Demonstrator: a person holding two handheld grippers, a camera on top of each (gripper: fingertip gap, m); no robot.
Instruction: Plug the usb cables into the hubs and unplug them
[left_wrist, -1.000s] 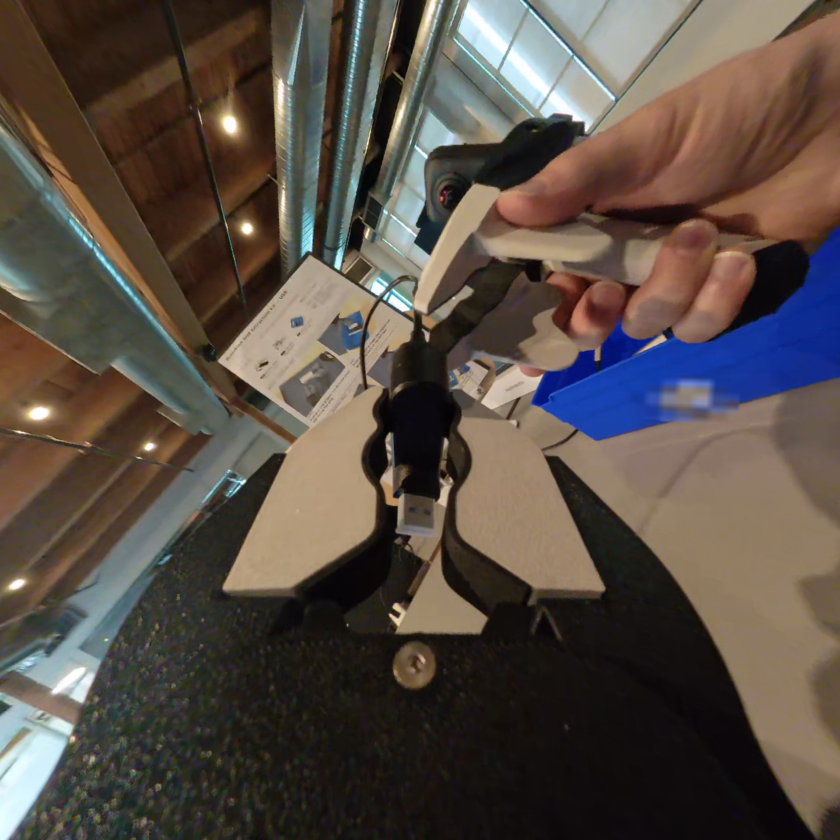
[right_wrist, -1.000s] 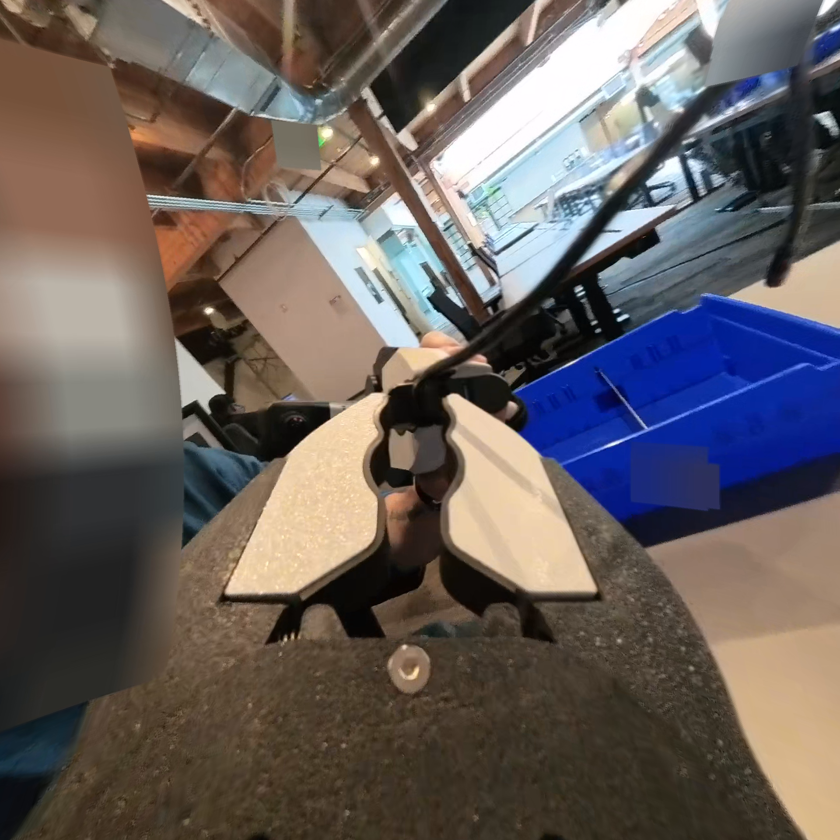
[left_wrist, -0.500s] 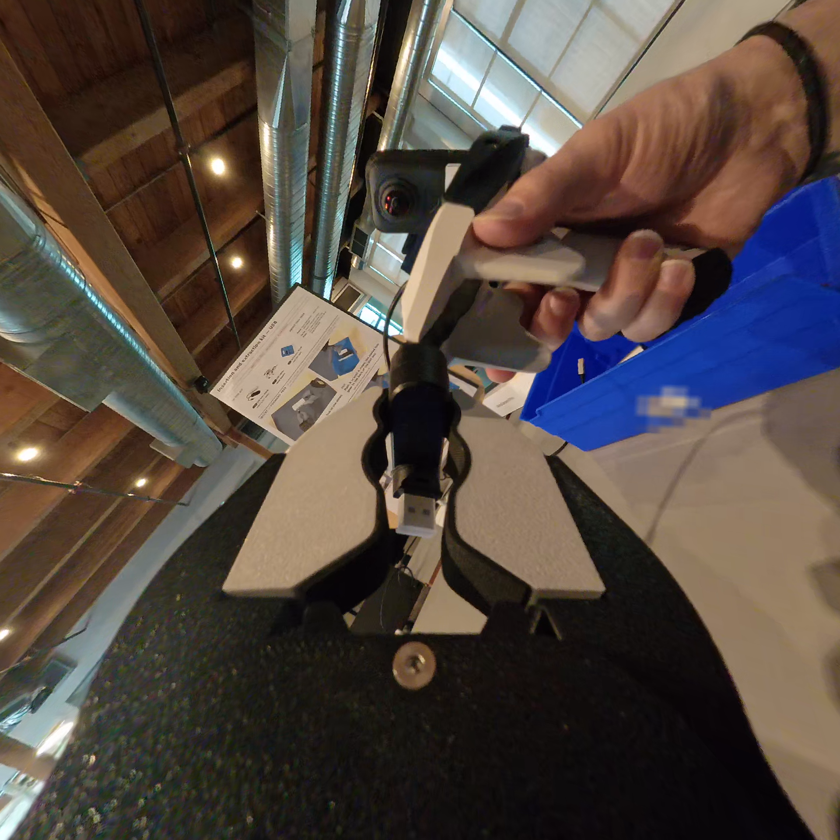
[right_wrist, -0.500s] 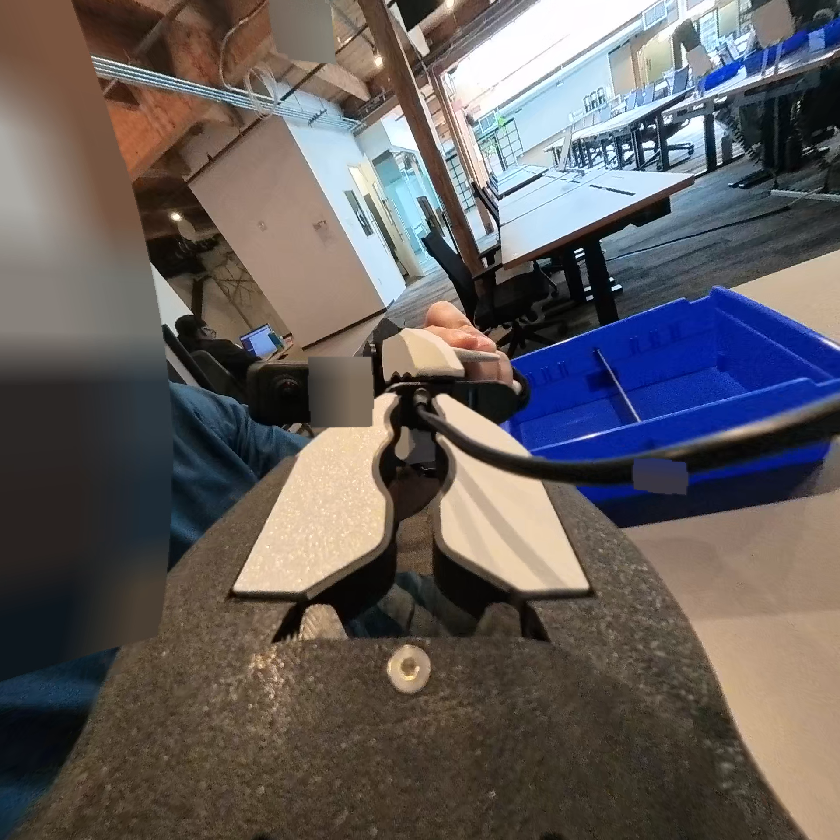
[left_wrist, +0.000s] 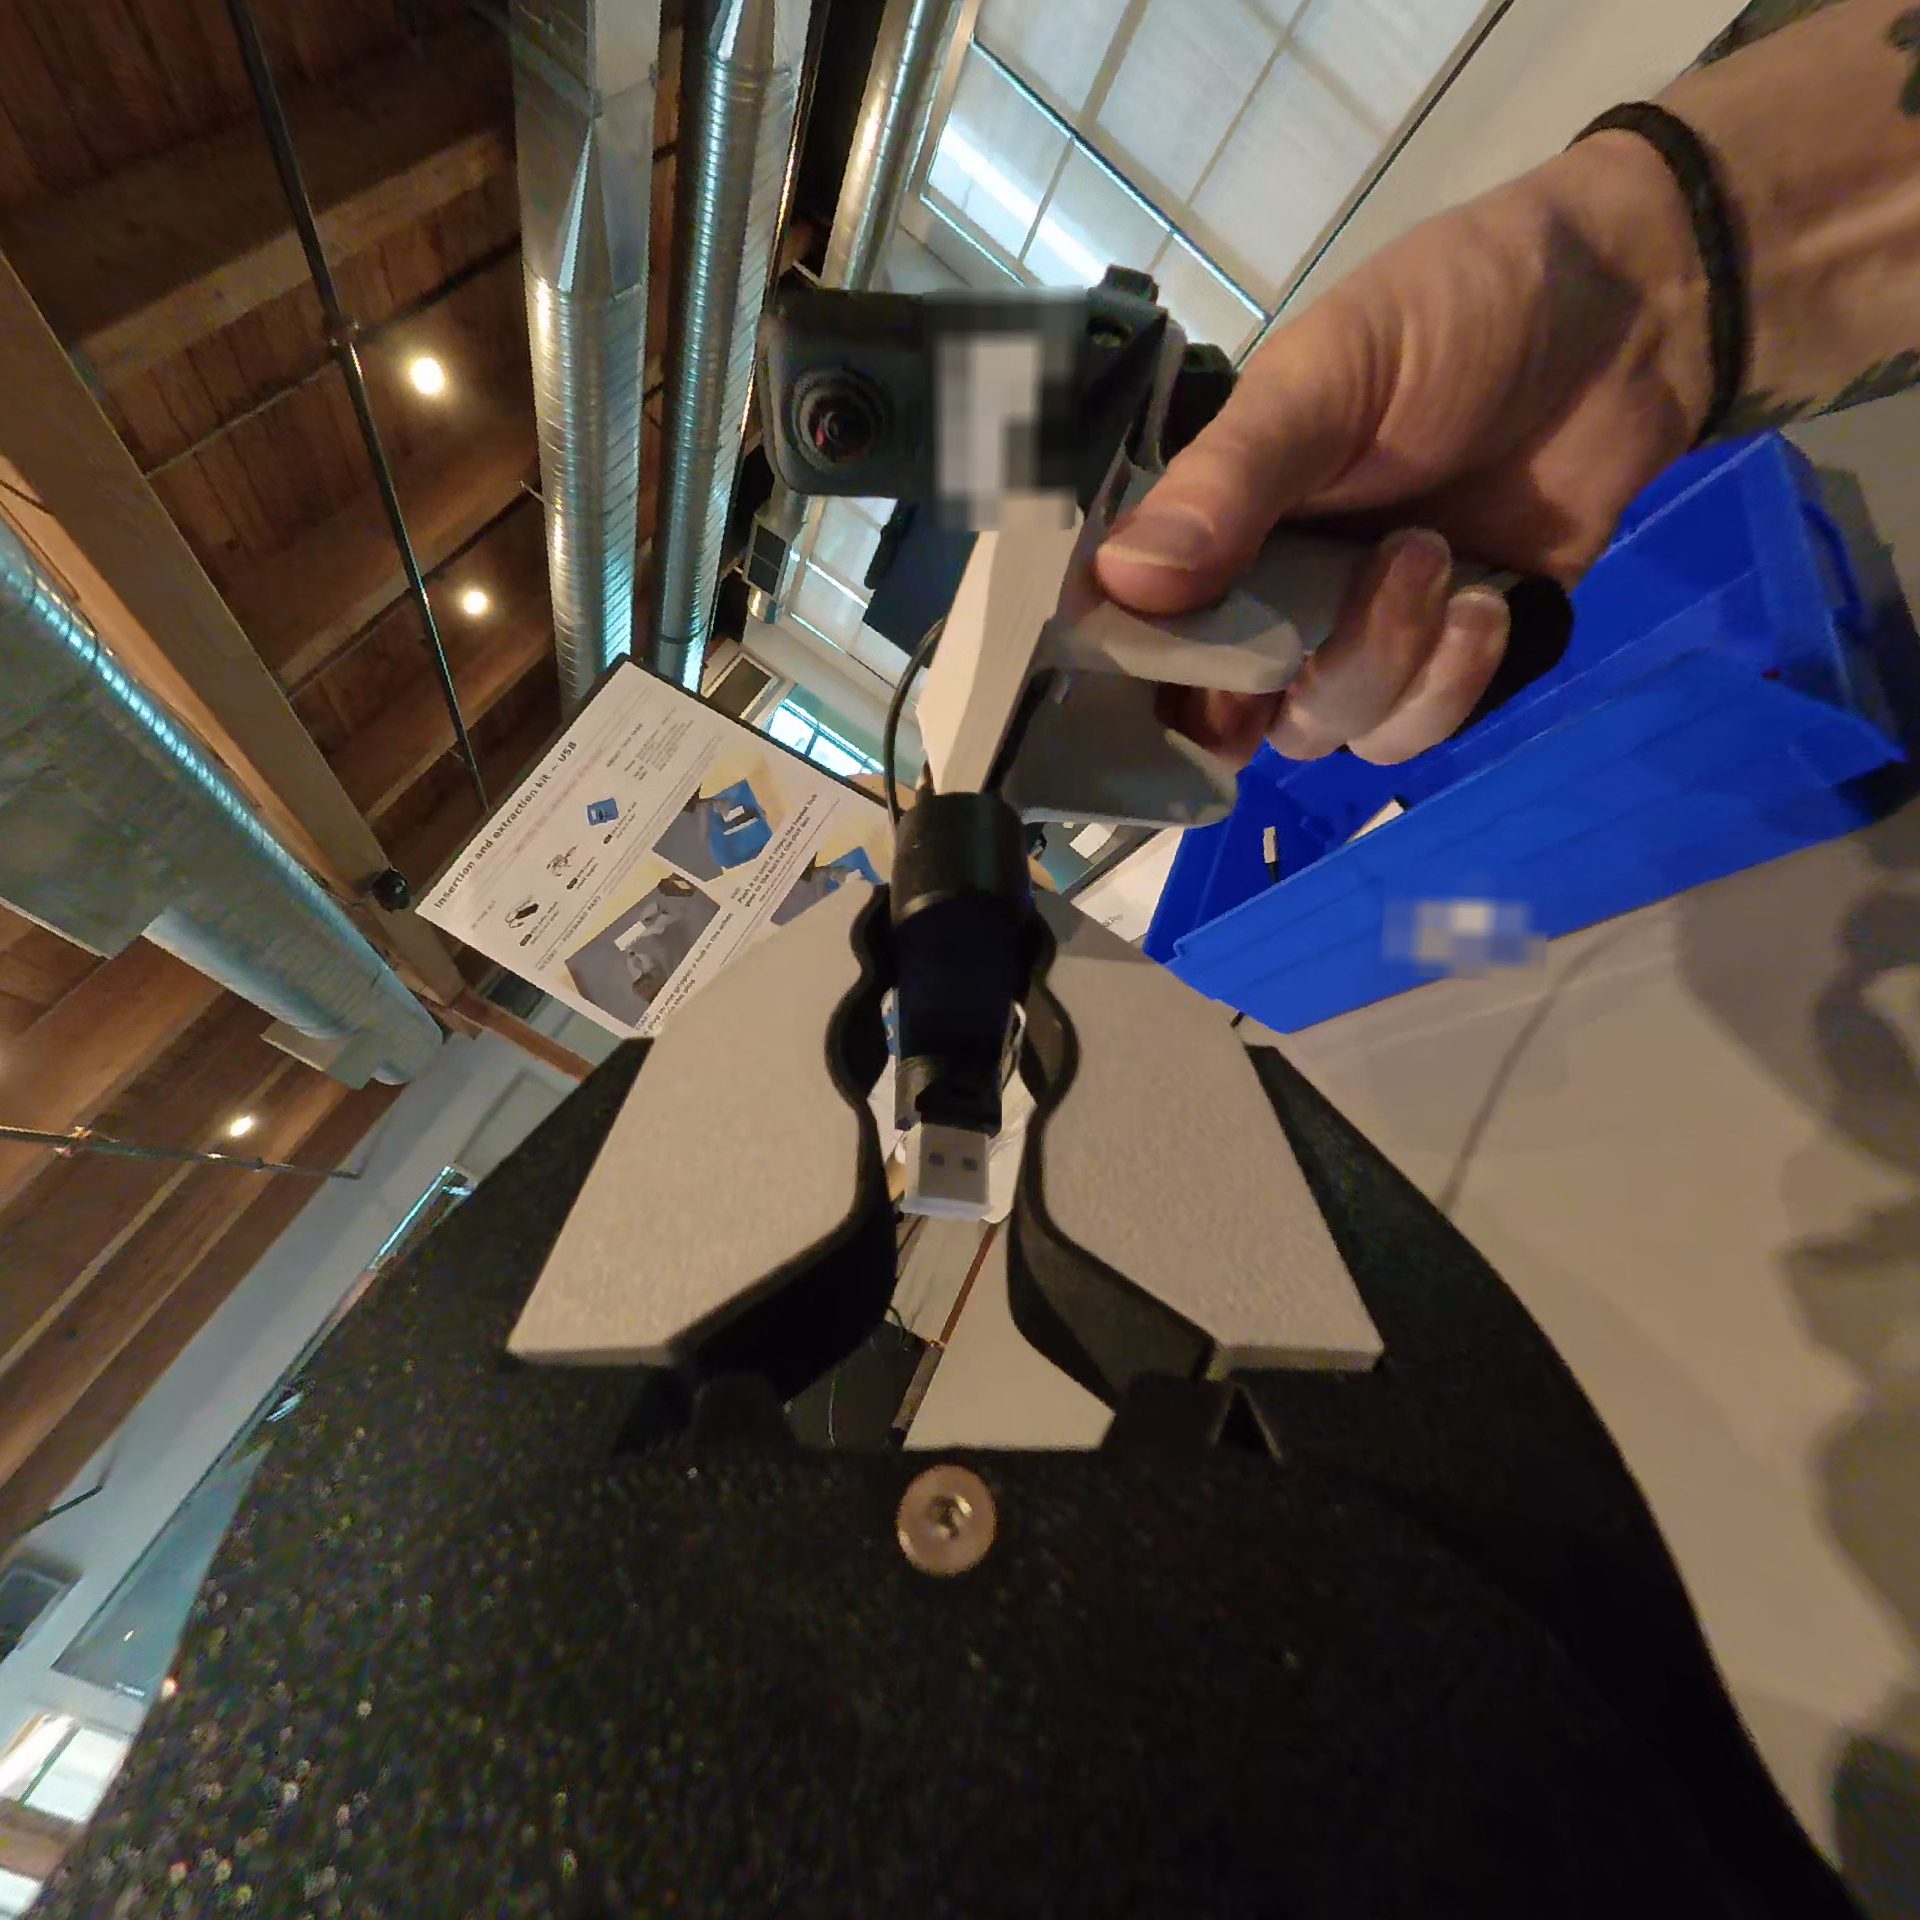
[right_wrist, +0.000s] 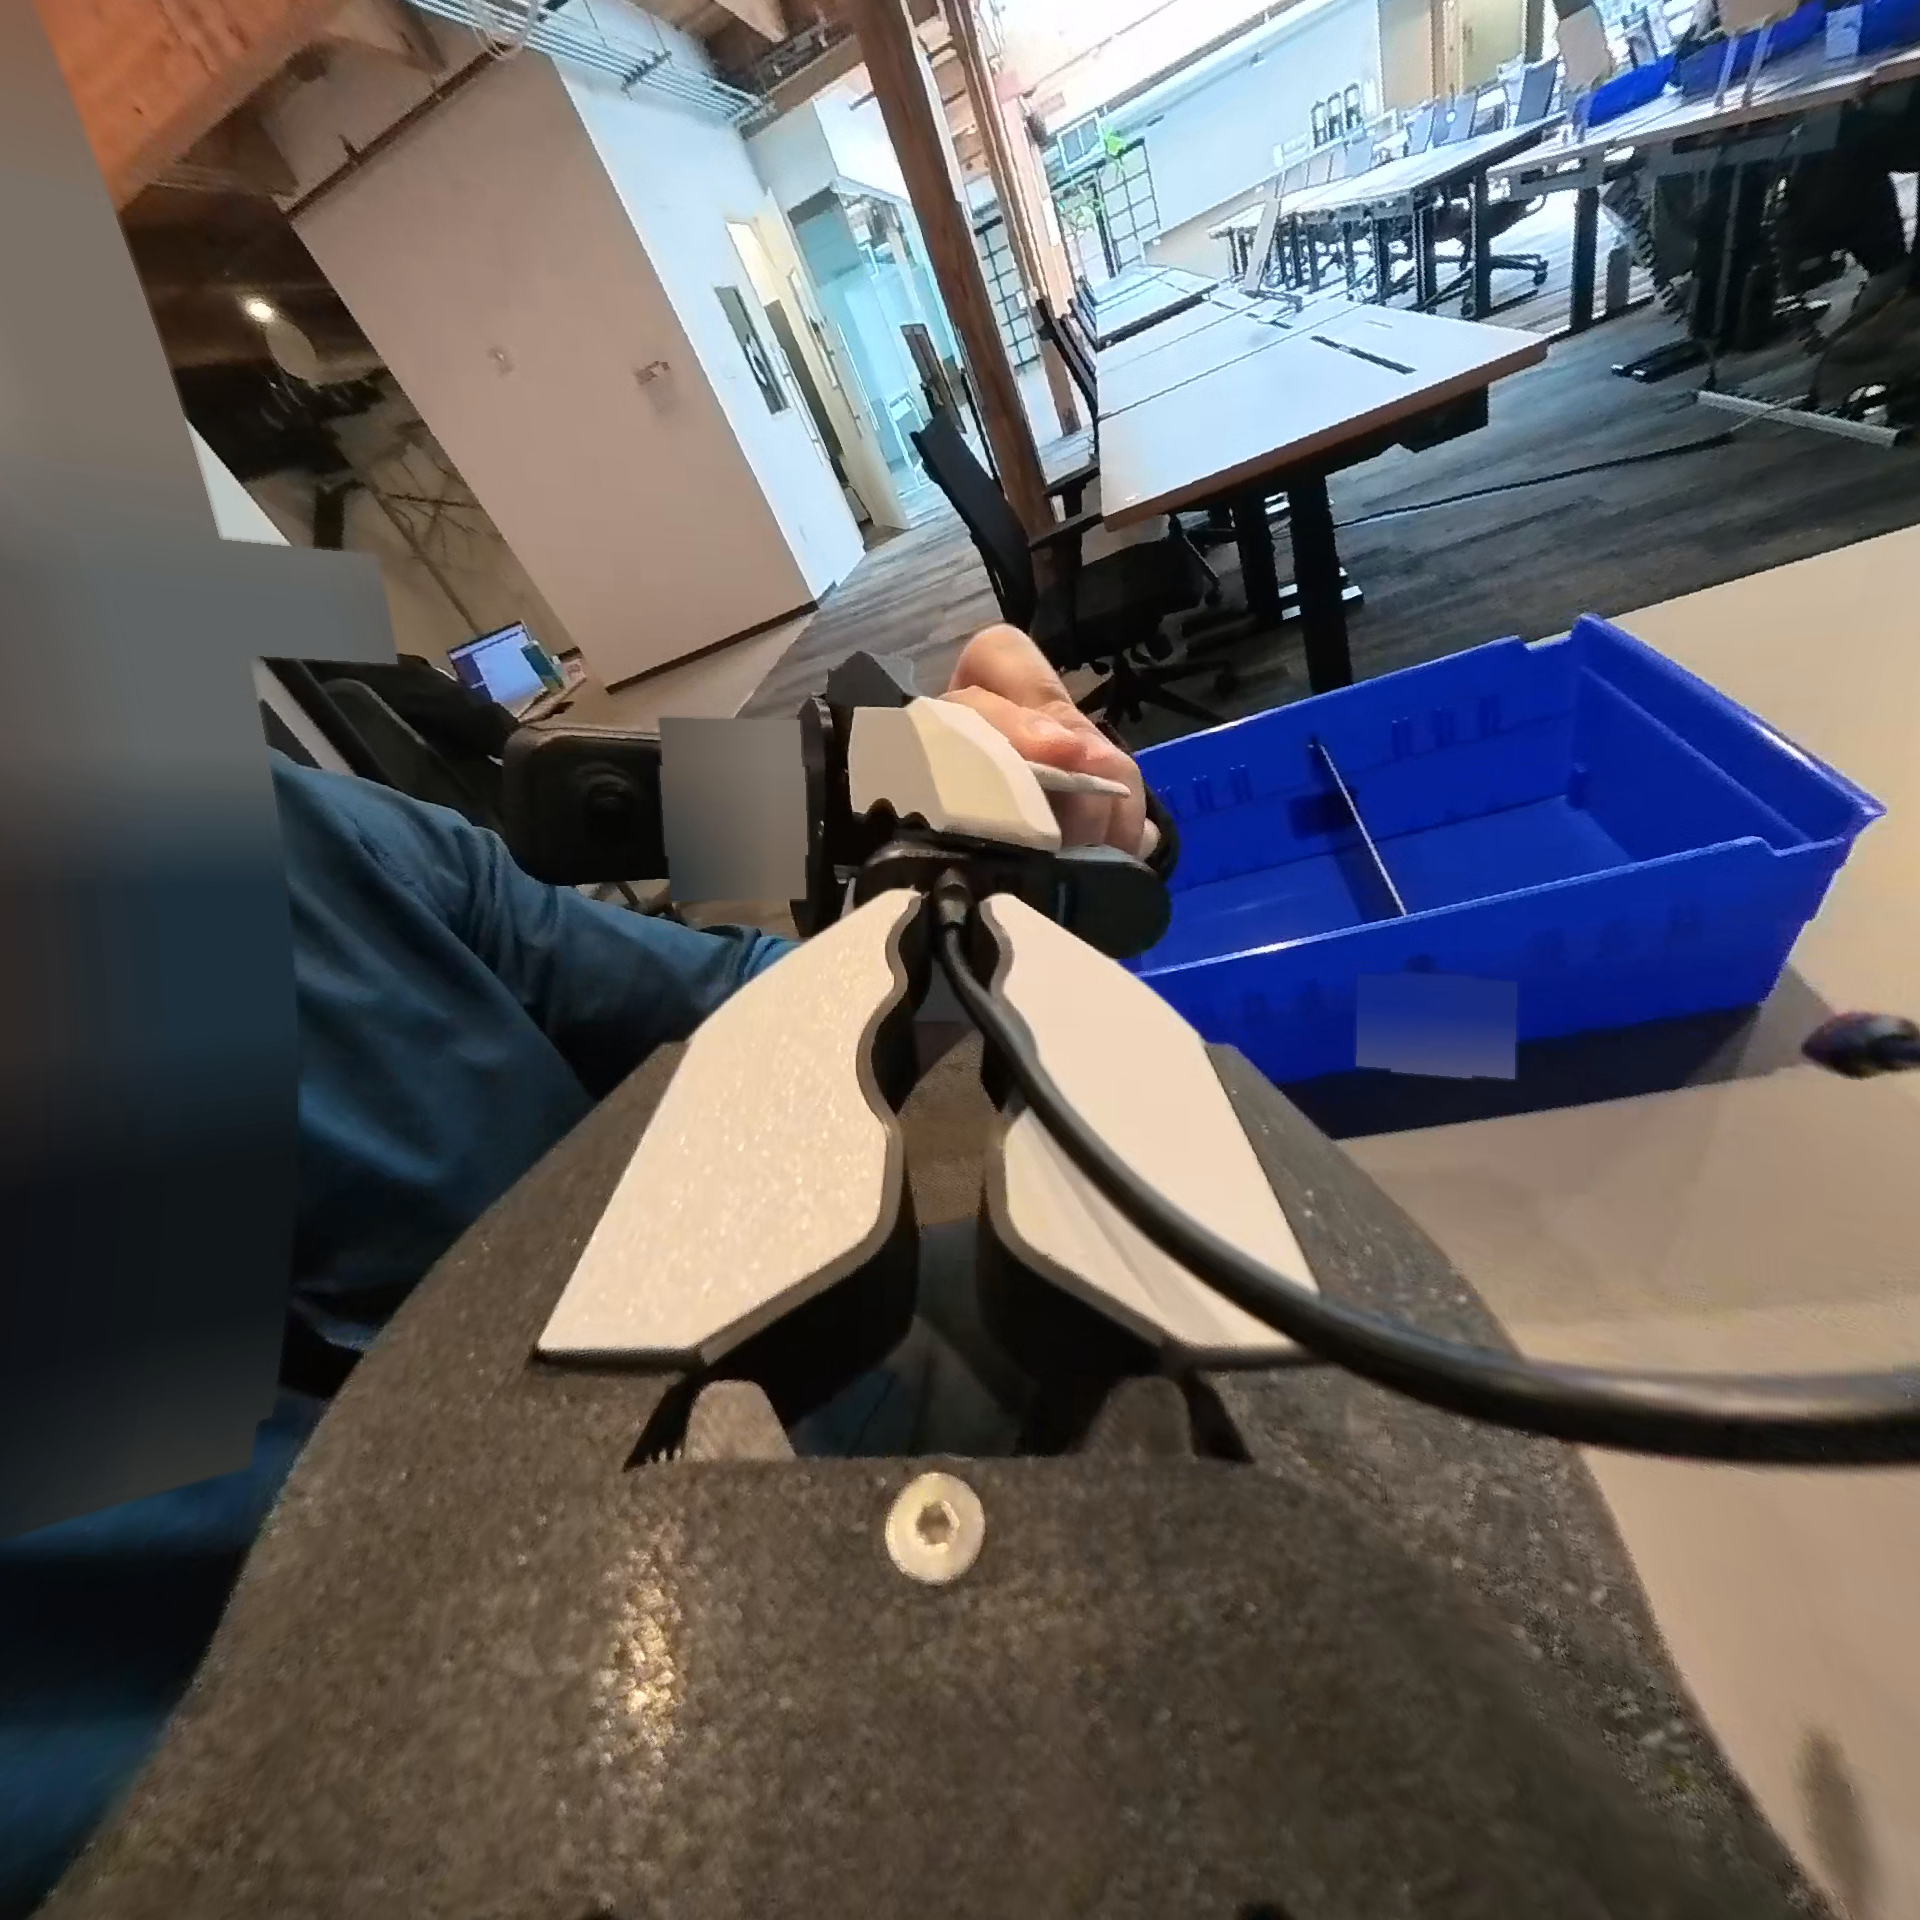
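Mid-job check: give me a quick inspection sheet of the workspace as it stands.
Surface: pale table, mostly bare.
Job's things: USB plug, metal tip towards the camera; no hub seen.
Clutter: blue bin with a divider; small dark object beside it.
Grippers: left gripper shut on the plug; right gripper at the black cable, grip unclear.
Cables: it trails off right.
Surroundings: ceiling ducts, instruction sheet, desks.

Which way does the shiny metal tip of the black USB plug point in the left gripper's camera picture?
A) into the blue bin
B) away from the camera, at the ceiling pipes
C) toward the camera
C: the black USB plug, held between the left gripper's grey fingers, shows its silver metal tip facing the camera.
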